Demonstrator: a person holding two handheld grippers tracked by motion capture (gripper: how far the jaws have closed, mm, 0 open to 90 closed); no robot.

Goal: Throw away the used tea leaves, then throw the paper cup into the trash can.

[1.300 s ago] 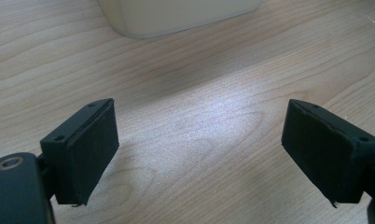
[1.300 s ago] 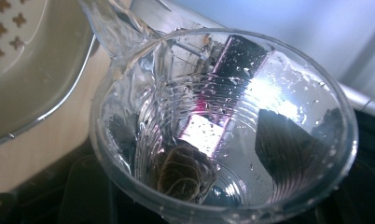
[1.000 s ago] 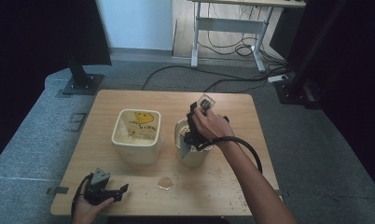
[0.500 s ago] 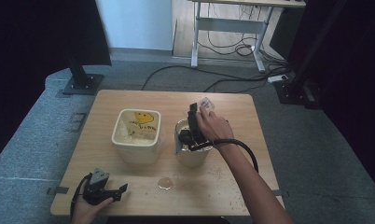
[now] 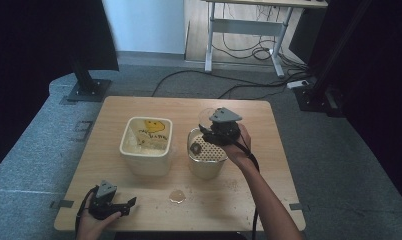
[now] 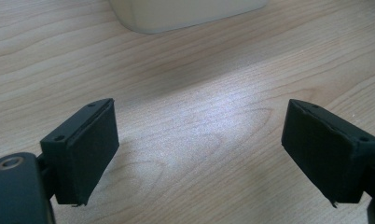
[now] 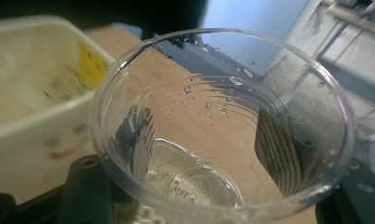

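Gripping a clear cup (image 7: 223, 126), the right gripper (image 5: 215, 131) hangs above the round tub (image 5: 207, 161) near mid-table, jaws pinching the cup's ribbed wall; a square bin (image 5: 146, 145) stands just left of the tub; bare wood runs to every edge of the table (image 5: 269, 200); a small wet patch (image 5: 177, 196) lies in front; the left gripper (image 5: 120, 209) rests at the near left edge, jaws spread; grey carpet, cables and a desk lie beyond.

A lab-like recording room: dark curtains (image 5: 34, 30), stand bases (image 5: 86, 90), floor cables (image 5: 239, 87), wooden table (image 5: 139, 107).
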